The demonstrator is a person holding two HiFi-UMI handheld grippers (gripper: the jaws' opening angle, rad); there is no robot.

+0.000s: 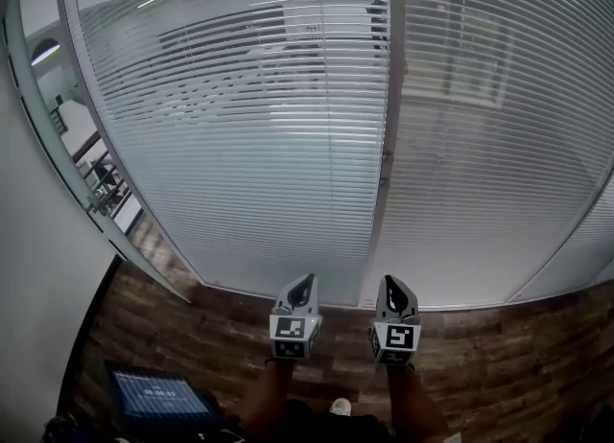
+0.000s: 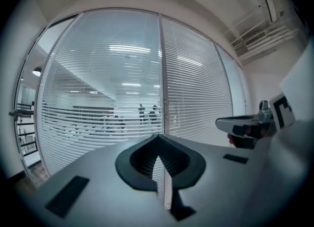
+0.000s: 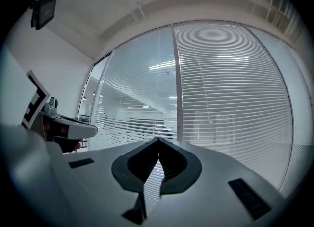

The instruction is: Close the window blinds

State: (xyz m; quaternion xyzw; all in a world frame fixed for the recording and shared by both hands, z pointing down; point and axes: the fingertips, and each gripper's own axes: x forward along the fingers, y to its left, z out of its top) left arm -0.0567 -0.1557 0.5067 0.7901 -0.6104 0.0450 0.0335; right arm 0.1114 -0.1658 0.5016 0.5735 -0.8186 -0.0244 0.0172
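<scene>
Facing the window blinds (image 1: 480,144) at twelve o'clock, I hold the left gripper (image 1: 303,288) and right gripper (image 1: 393,290) with jaws together and empty, clear of them. Slats (image 1: 221,173) at eleven o'clock are see-through; closing, I judge, has not yet begun.

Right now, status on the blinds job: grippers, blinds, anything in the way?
Both shut, empty: left gripper, right gripper, short of the blinds. Its left panel see-through, right panel nearly closed. Nothing seen in the path.
</scene>
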